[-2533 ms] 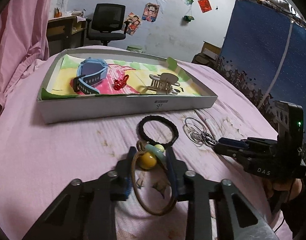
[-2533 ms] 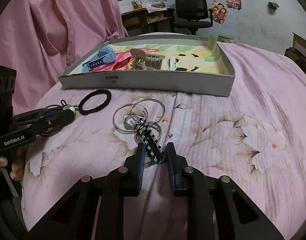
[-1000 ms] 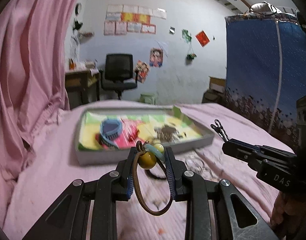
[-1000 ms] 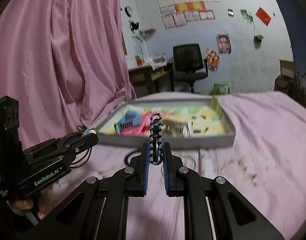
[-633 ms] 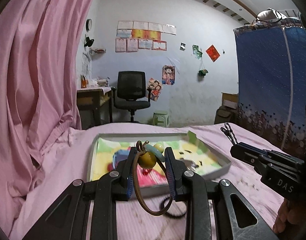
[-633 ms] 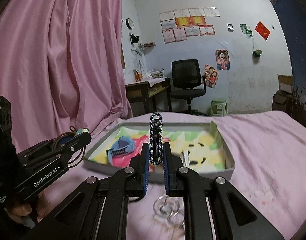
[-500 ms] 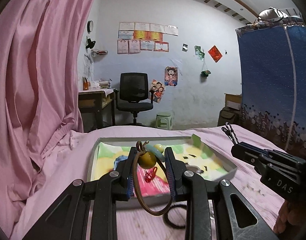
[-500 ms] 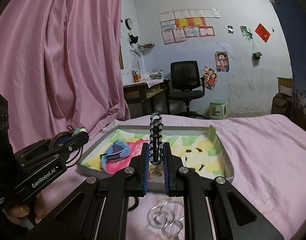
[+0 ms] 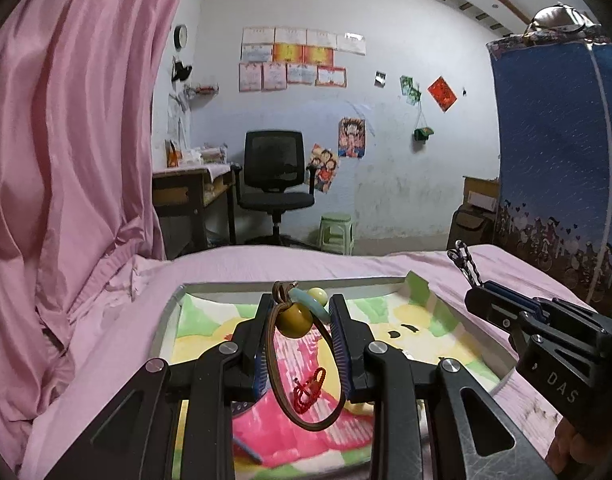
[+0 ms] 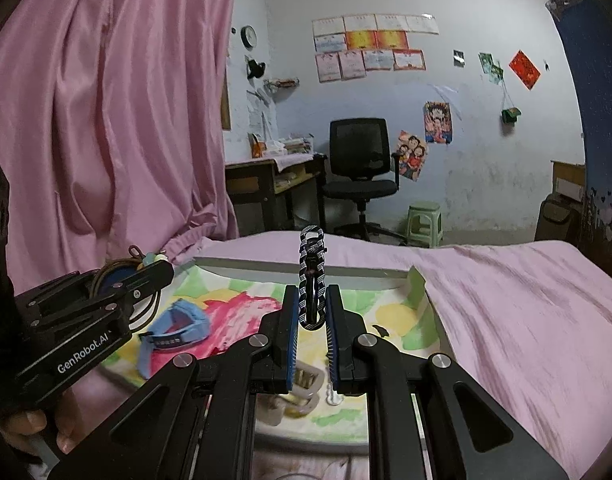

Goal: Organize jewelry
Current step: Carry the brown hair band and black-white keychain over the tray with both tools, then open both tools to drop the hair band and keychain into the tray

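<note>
Your L gripper [image 9: 302,320] is clamped on the beaded cord bracelet [image 9: 294,320]: yellow bead pinched between the 2 blue pads, pale green bead and teal ring sitting at the fingertips, brown cord loop hanging down between the fingers. It's in the air over the near-left part of the tray [image 9: 168,320], not touching anything below.

Your R gripper [image 10: 311,312] is closed on the black-and-white braided strap [image 10: 312,276], which stands upright out of the jaws. Also in the air, over the tray's near edge, approx centre. Metal rings show blurred at the bottom edge of the R wrist view, can't tell if they hang from the strap.

Tray sits on the pink bedsheet [image 10: 526,312], lined w/ a colourful drawing. Inside it:
- blue watch [image 10: 178,328], left side, on the pink patch
- red knotted charm [image 9: 310,388], seen through the cord loop in the L view
- beige hair claw [image 10: 302,390], near edge, partly hidden under your R fingers
- small white piece just beside the claw, too blurred to ID

Your hand [image 10: 38,424] shows gripping the L handle in the R wrist view. The 2 grippers are side by side, apart.
</note>
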`<state>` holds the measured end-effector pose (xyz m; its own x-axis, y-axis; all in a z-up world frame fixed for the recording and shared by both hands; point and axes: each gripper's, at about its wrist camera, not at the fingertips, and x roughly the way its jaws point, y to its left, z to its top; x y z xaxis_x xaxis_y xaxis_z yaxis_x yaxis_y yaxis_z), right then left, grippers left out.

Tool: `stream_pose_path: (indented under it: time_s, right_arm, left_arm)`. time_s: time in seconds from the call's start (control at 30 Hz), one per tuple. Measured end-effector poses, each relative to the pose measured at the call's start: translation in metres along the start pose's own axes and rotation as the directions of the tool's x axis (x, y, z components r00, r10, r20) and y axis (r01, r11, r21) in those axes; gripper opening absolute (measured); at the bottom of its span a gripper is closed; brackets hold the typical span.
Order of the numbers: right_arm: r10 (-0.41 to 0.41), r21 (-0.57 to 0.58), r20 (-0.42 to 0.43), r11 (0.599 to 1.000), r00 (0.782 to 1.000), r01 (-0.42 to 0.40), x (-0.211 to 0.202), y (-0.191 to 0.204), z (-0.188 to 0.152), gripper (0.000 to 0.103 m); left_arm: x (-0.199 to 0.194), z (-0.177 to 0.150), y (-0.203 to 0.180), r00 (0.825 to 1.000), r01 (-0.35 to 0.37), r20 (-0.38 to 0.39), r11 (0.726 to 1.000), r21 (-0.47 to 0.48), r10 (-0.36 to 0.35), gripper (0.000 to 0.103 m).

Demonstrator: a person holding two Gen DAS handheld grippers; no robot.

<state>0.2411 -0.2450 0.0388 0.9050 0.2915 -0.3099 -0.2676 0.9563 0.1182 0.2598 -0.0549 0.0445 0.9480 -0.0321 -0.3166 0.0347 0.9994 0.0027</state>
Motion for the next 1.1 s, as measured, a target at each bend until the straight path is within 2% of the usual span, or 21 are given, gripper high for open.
stream_pose_path:
  time_s: [0.2,0.33,0.57,0.67,0.73,0.8,0.9,1.1]
  right_arm:
    - [-0.012,0.047,-0.088,0.999,0.996,0.016,0.029,-0.016,-0.002,0.011]
    - [-0.003,0.098,-0.180,0.995,0.984,0.021,0.048,-0.026,-0.011,0.011]
    - [-0.004,0.125,-0.305,0.991,0.952,0.045,0.066,-0.041,-0.028,0.011]
    - [-0.010,0.107,-0.353,0.993,0.936,0.051,0.073,-0.039,-0.032,0.011]
    - [-0.009,0.100,-0.391,0.994,0.921,0.053,0.079,-0.038,-0.033,0.011]
    - [-0.008,0.093,-0.453,0.994,0.891,0.057,0.089,-0.036,-0.037,0.011]
    - [-0.023,0.072,-0.501,0.995,0.865,0.068,0.095,-0.034,-0.043,0.012]
    - [-0.016,0.086,-0.520,0.994,0.854,0.071,0.095,-0.036,-0.047,0.012]
  left_arm:
    - [0.028,0.000,0.001,0.994,0.018,-0.104,1.000,-0.014,-0.020,0.026]
    - [0.045,-0.003,-0.002,0.980,0.045,-0.195,0.999,-0.007,-0.045,0.026]
    - [0.072,-0.014,-0.001,0.931,0.076,-0.353,0.996,-0.052,-0.090,0.026]
    - [0.081,-0.019,0.000,0.904,0.073,-0.416,0.995,-0.068,-0.095,0.026]
    - [0.085,-0.022,0.000,0.889,0.070,-0.448,0.995,-0.074,-0.096,0.026]
    - [0.089,-0.024,0.001,0.876,0.069,-0.473,0.995,-0.077,-0.098,0.026]
    - [0.094,-0.028,0.001,0.851,0.076,-0.514,0.993,-0.089,-0.111,0.026]
    - [0.095,-0.026,0.000,0.839,0.079,-0.533,0.994,-0.079,-0.109,0.026]
